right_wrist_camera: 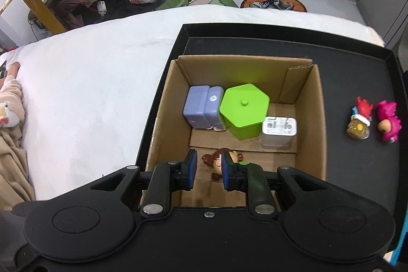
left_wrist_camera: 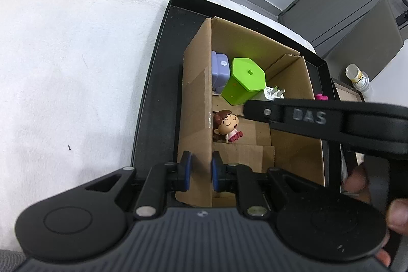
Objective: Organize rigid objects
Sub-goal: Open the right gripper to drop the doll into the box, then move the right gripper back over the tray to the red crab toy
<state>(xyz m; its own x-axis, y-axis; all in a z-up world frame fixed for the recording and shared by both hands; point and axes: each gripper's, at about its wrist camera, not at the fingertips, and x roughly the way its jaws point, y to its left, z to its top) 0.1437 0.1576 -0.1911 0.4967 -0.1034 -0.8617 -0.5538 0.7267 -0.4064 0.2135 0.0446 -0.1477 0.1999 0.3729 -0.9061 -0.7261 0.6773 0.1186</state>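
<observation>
Left gripper (left_wrist_camera: 200,171) clamped on cardboard box (left_wrist_camera: 196,98) near-left wall, right gripper (right_wrist_camera: 207,171) closed, empty, above brown-haired doll figurine (right_wrist_camera: 216,165) lying inside, green hexagonal container (right_wrist_camera: 243,111) and white charger (right_wrist_camera: 279,131) beyond.

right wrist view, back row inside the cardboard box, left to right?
purple case → green hexagonal container → white charger

cardboard box (right_wrist_camera: 309,124): 1 | figurines (right_wrist_camera: 358,124): 3 | green container (right_wrist_camera: 243,114): 1 | charger (right_wrist_camera: 279,131): 1 | purple case (right_wrist_camera: 202,110): 1
</observation>
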